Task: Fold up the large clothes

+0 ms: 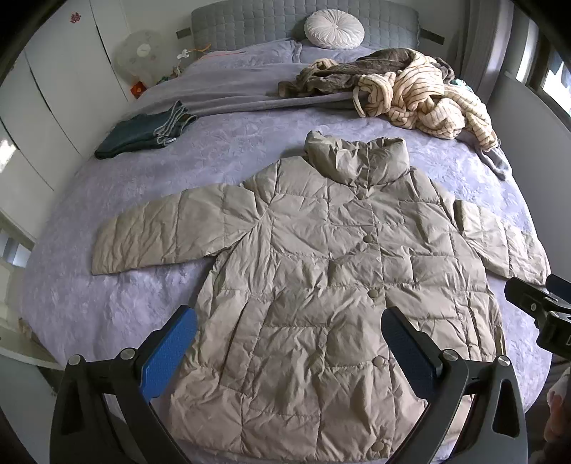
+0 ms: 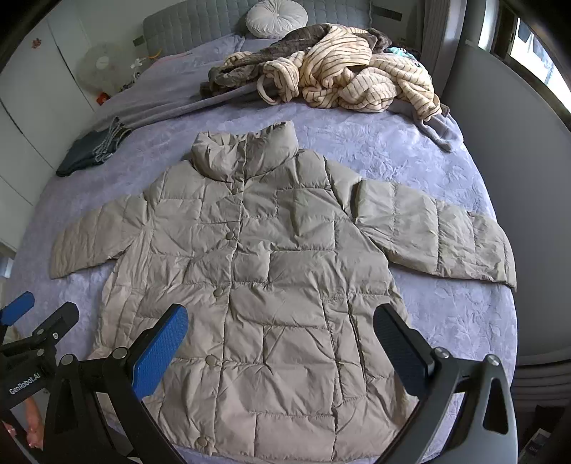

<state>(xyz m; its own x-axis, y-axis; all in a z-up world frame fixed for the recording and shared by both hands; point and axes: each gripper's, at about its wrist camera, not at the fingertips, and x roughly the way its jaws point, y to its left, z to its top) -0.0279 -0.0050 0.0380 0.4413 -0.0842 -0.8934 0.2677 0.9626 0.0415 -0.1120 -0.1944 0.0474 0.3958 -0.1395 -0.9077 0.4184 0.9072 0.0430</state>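
Observation:
A beige quilted puffer jacket lies flat and buttoned on the lilac bed cover, collar toward the headboard and both sleeves spread sideways. My left gripper hovers open above the jacket's lower hem, blue pads wide apart with nothing between them. My right gripper is likewise open over the lower front, apart from the fabric. The right gripper's black frame shows at the right edge of the left wrist view, and the left gripper appears at the left edge of the right wrist view.
A heap of striped cream and brown clothes sits near the headboard. Folded dark jeans lie at the bed's left side. A round white cushion, a fan, white wardrobes and a window surround the bed.

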